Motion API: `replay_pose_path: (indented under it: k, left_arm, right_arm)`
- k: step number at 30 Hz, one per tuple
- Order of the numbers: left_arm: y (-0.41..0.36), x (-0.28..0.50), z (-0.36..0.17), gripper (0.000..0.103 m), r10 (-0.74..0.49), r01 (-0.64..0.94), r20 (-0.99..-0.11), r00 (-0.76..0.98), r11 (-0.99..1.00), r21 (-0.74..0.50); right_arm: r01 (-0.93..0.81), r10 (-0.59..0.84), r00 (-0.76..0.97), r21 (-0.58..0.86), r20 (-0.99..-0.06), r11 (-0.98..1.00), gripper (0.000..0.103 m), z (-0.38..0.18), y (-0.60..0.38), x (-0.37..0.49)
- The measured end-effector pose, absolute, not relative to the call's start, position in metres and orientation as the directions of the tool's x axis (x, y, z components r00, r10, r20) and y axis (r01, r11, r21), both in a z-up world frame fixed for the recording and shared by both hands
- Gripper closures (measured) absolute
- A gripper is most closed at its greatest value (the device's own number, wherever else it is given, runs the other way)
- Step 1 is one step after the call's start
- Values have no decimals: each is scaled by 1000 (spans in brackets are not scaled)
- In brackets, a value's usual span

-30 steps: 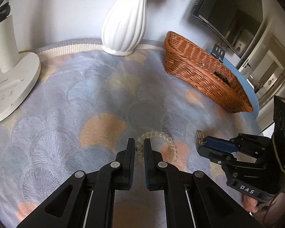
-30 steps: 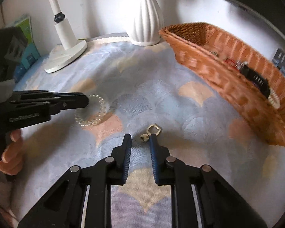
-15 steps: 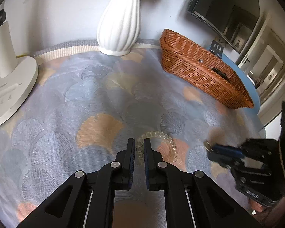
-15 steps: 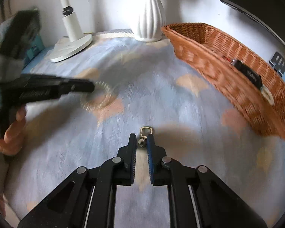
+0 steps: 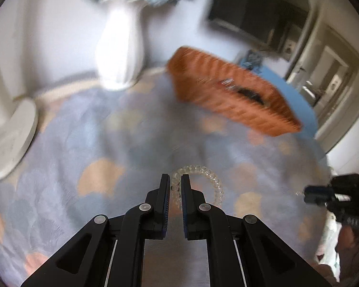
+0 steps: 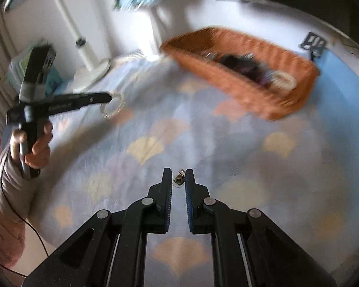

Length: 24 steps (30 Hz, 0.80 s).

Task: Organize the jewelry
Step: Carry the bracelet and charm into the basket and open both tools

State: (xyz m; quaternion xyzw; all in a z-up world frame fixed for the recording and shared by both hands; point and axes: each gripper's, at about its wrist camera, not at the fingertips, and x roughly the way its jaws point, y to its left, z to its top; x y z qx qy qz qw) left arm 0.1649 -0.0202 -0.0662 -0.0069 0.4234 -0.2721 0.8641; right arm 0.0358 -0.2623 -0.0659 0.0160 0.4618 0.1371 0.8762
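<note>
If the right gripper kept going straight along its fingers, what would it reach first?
Probably the patterned cloth just ahead of the right gripper, which is shut on a small metal charm; the basket sits farther right.

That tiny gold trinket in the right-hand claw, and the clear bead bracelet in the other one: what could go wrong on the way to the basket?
1. The small gold metal charm is pinched only at the right claw tips, so it might slip out.
2. The clear beaded bracelet dangles from the left claw and could swing loose.
3. Both could miss the orange wicker basket, which already holds jewelry.
</note>
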Motion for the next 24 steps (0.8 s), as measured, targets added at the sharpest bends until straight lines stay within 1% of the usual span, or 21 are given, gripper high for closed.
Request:
replay_pose_path:
  k: [6, 11, 16, 19, 24]
  left_arm:
    - [-71, 169, -10, 94, -512, 556, -679, 526, 811, -182]
    - [-119, 201, 19, 94, -503, 578, -658, 561, 807, -124]
    - [-146, 259, 18, 94, -453, 513, -659, 601, 850, -117]
    - [-161, 300, -1, 94, -422, 465, -700, 576, 874, -144]
    - [-178, 344, -33, 94, -393, 395, -755, 525, 898, -194]
  right_arm:
    - [-165, 272, 633, 218, -724, 962, 91, -14, -313, 56]
    - [-97, 253, 670, 256, -698, 962, 91, 3, -346, 103]
    - [-58, 246, 660, 278, -710, 959, 91, -11, -365, 150]
    - [-48, 229, 647, 260, -727, 964, 91, -23, -366, 167]
    - [-45, 204, 630, 226, -749, 973, 91, -39, -368, 183]
